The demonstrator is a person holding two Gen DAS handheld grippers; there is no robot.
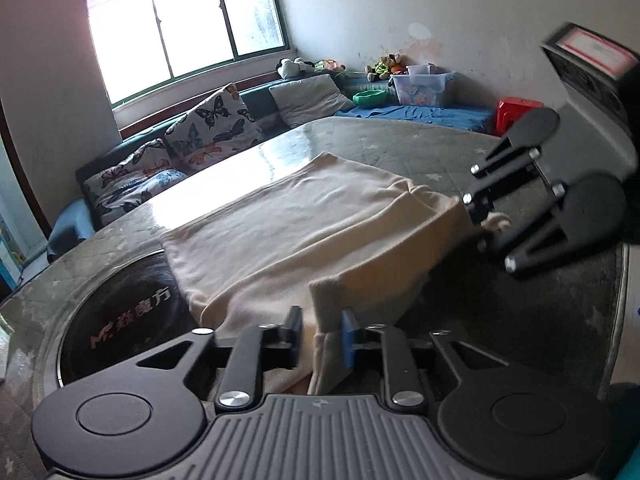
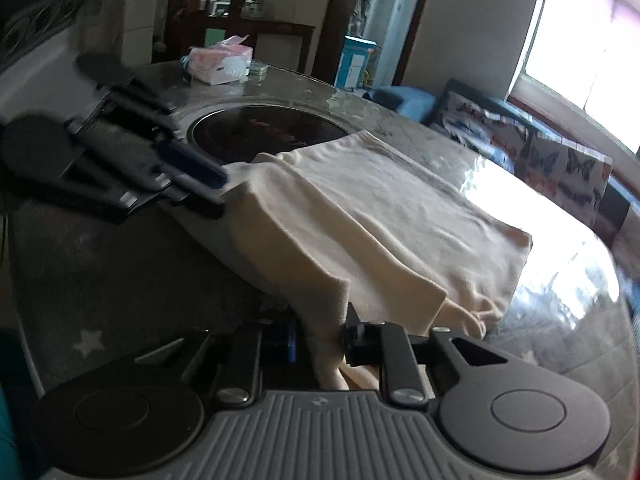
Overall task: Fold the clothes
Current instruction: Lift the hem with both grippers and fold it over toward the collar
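Note:
A cream cloth (image 1: 288,216) lies partly folded on the round glass-topped table (image 1: 400,140). Its near edge is lifted off the glass between my two grippers. In the left wrist view my left gripper (image 1: 322,330) is shut on a bunched fold of that edge, against the blue pad (image 1: 348,336). My right gripper (image 1: 478,224) pinches the other corner at the right, and a tuft of cloth pokes out past its fingers. In the right wrist view the right gripper (image 2: 320,338) is shut on the cloth (image 2: 380,208), and the left gripper (image 2: 218,186) grips the far-left corner.
A black round cooker plate (image 1: 128,320) (image 2: 260,128) is set into the table, partly under the cloth. A pink tissue box (image 2: 220,62) stands at the table's far side. A sofa with butterfly cushions (image 1: 212,124), a red stool (image 1: 516,110) and a plastic bin (image 1: 420,86) line the walls.

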